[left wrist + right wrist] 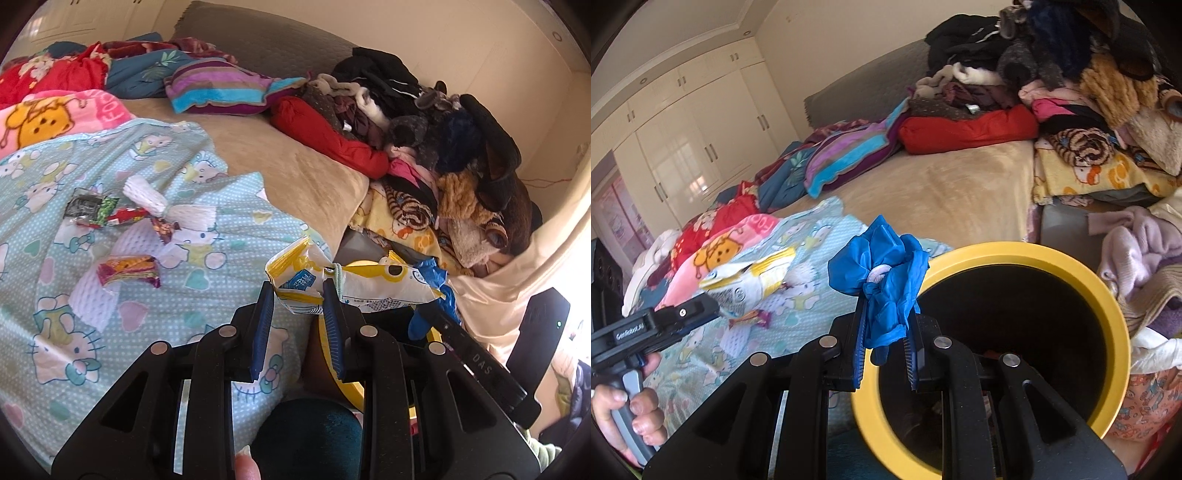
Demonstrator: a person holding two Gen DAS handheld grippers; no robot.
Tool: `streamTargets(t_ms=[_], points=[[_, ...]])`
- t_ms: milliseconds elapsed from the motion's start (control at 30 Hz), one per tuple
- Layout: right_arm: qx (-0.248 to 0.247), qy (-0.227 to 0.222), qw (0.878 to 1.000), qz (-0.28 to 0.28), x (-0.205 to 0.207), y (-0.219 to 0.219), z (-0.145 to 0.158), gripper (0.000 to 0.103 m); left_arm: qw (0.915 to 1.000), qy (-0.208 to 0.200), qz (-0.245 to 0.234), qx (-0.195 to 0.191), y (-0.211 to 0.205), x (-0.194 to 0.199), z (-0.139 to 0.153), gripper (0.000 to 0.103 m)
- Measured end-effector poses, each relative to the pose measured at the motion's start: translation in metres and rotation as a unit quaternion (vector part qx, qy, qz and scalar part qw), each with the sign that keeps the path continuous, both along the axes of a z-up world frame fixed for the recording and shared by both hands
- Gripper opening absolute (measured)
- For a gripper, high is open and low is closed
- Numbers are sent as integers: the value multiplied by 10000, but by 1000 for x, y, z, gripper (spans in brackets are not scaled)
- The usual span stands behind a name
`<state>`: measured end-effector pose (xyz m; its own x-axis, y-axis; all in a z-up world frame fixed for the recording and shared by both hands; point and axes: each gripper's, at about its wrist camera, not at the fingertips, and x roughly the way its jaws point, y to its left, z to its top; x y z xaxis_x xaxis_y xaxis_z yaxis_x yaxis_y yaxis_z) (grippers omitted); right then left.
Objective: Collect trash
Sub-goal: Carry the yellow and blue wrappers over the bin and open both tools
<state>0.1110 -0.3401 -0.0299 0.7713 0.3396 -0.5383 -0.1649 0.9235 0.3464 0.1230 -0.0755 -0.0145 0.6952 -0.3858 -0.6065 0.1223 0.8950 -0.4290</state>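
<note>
My left hand-held gripper [299, 291] is clamped on a yellow and white wrapper [354, 284], its blue pads pinching the crumpled end while the rest sticks out to the right. My right hand-held gripper [886, 325] is clenched around a crumpled blue glove [886, 280], which bunches up above the fingers and hangs down between them. Right beside and below it stands the yellow-rimmed bin [1108, 295], its dark mouth open toward me; the glove sits just at the left of the rim. In the right wrist view I also see my left hand [631, 410] wrapped round the grey handle of its tool.

More trash lies on the bed's pale blue cartoon-cat blanket [55, 295]: a green and black wrapper [92, 208], a red wrapper [127, 273] and white foam netting [147, 197], all well to the left of my left tool. A clothes pile [424, 122] crowds the far side of the bed.
</note>
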Motion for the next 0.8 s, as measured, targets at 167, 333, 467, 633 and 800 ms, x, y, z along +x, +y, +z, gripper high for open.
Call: streamTargets(t_ms=[167, 333, 467, 633, 800], points=[[64, 31, 9998, -205, 2, -18, -2, 17, 9998, 1, -141, 113, -12, 1, -2, 20], [154, 49, 9990, -413, 5, -37, -2, 17, 9992, -50, -278, 276, -26, 2, -3, 20], [227, 76, 9981, -566, 5, -51, -3, 17, 9981, -64, -437, 424, -40, 2, -6, 20], [307, 147, 9966, -750, 7, -68, -5, 17, 9958, -22, -671, 616, -62, 2, -15, 20], [348, 219, 9953, -872, 8, -82, -8, 18, 9919, -19, -925, 873, -83, 1, -23, 20]])
